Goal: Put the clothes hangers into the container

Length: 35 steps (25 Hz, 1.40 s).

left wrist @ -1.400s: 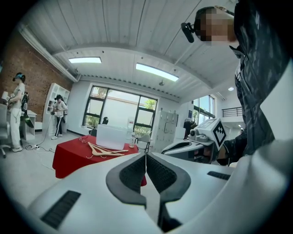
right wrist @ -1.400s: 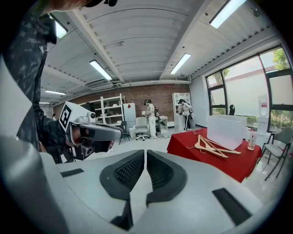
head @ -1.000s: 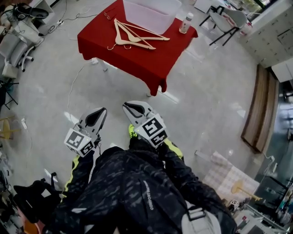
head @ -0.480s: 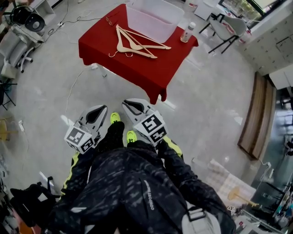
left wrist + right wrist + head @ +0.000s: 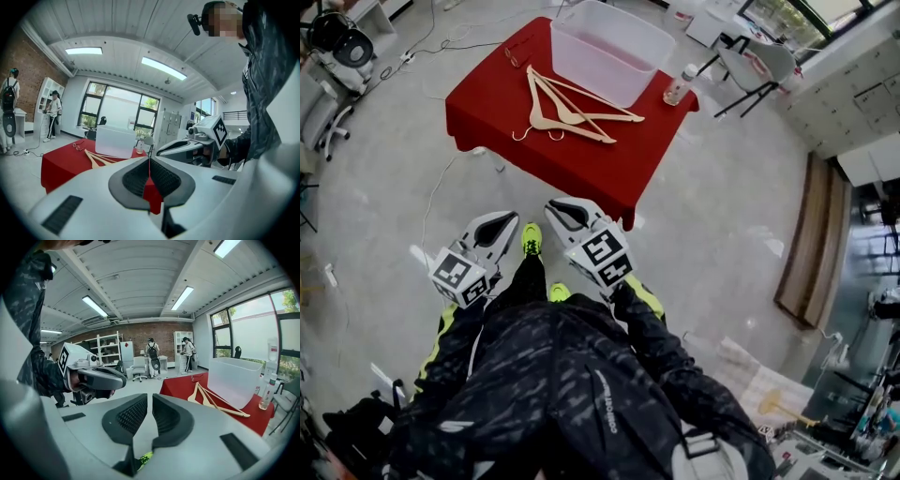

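With my left gripper [image 5: 150, 169] and right gripper [image 5: 148, 412] both closed on nothing and well short of the red table [image 5: 483, 103], I risk snagging the interlocked hangers [image 5: 567, 108] beside the clear container [image 5: 581, 47] and dragging one to the floor.

Bright and pretty even all round: long ceiling strips [image 5: 161, 68] plus daylight through the big far windows [image 5: 117, 110], which blow out white. The glossy floor [image 5: 722, 197] picks up pale glare streaks and shadows stay faint. Both gripper views are heavy fisheye with black corners.
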Tool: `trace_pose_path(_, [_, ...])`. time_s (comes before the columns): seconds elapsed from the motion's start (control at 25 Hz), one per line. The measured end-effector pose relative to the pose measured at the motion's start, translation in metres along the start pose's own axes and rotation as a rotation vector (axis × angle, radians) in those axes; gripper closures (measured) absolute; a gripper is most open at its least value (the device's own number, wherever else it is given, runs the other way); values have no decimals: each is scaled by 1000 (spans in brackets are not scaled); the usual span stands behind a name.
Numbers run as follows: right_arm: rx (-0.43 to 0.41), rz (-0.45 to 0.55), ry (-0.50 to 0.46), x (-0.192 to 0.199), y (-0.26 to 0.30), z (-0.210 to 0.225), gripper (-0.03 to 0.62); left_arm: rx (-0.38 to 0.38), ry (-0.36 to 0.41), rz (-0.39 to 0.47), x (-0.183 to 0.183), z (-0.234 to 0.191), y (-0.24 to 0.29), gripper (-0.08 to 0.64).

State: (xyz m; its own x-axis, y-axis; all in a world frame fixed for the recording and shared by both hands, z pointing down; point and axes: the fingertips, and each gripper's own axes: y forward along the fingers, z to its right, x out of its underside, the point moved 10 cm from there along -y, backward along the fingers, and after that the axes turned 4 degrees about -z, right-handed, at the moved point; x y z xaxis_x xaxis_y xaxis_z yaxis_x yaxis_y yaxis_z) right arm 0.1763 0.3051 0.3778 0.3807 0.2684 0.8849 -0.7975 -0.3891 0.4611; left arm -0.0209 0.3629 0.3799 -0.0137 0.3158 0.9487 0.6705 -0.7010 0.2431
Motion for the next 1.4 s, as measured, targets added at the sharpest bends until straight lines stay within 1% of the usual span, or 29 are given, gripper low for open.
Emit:
trace_pose_path(0.04, [3,-8,1,-3,7,8,570,5,-3,-2,-3,-9,7,548])
trace_pose_path(0.16, [5,-39,2,-8,28,31,516,16,-5,-12,-9,-36,24,548])
trace_pose_path(0.36, [14,-82,14,-16,63,70,483,37,-13,-27,-18,-78,52,548])
trace_pose_path(0.68, [9,-160,14,-26,119,116,448,72,-43,-50,-15,-140,96,548])
trace_pose_path(0.8, [11,-183,1,-29,141,130,432,83,-55,-59,-10,-163,111,548])
trace_pose_path(0.88, [10,-202,-9,-30,156,139,426,91,-48,-68,-8,-178,120,548])
trace_pose_path(1.04, [13,-238,-16,-30,183,159,413,110,-4,-95,-4,-204,137,548])
trace_pose_path(1.4, [6,-312,-20,-22,244,201,383,132,-2,-121,15,-253,166,548])
